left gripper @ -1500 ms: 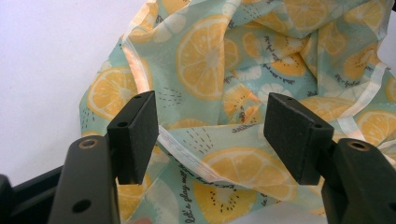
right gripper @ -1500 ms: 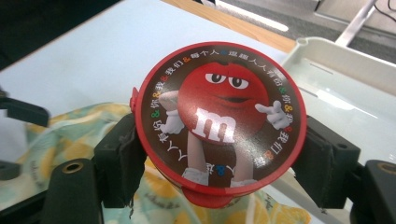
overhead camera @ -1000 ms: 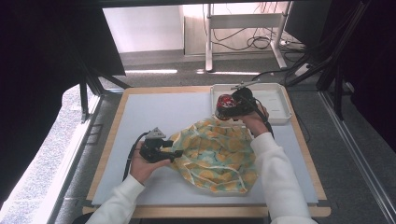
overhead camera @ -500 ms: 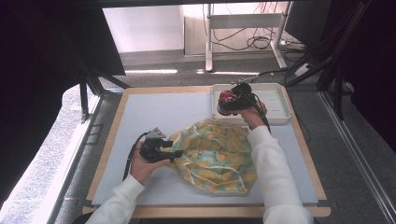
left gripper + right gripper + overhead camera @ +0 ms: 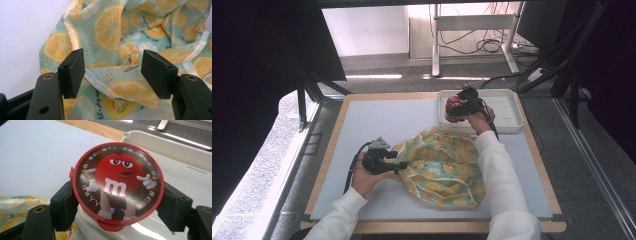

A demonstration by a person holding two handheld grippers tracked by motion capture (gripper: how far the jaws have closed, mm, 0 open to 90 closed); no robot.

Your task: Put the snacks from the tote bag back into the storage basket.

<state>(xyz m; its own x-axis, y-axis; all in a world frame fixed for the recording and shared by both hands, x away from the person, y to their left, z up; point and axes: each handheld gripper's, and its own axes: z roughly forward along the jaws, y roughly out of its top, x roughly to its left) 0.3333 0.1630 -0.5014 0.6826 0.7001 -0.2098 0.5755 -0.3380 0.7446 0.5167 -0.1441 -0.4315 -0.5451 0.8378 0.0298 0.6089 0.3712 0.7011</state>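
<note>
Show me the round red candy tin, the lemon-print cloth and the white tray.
Round red candy tin (image 5: 117, 182): right gripper view, middle of its lid.
Lemon-print cloth (image 5: 442, 165): high view, middle of the fabric.
White tray (image 5: 507, 112): high view, bare floor.

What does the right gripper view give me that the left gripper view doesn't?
Right gripper view: the round red candy tin clamped between the right tongs, its cartoon lid facing the camera, over the near corner of the white tray, with the table's wooden edge behind.

Left gripper view: the left tongs standing open around a white-trimmed fold of cloth, pads not pressing it.

Both: the lemon-print cloth and the pale table mat.
</note>
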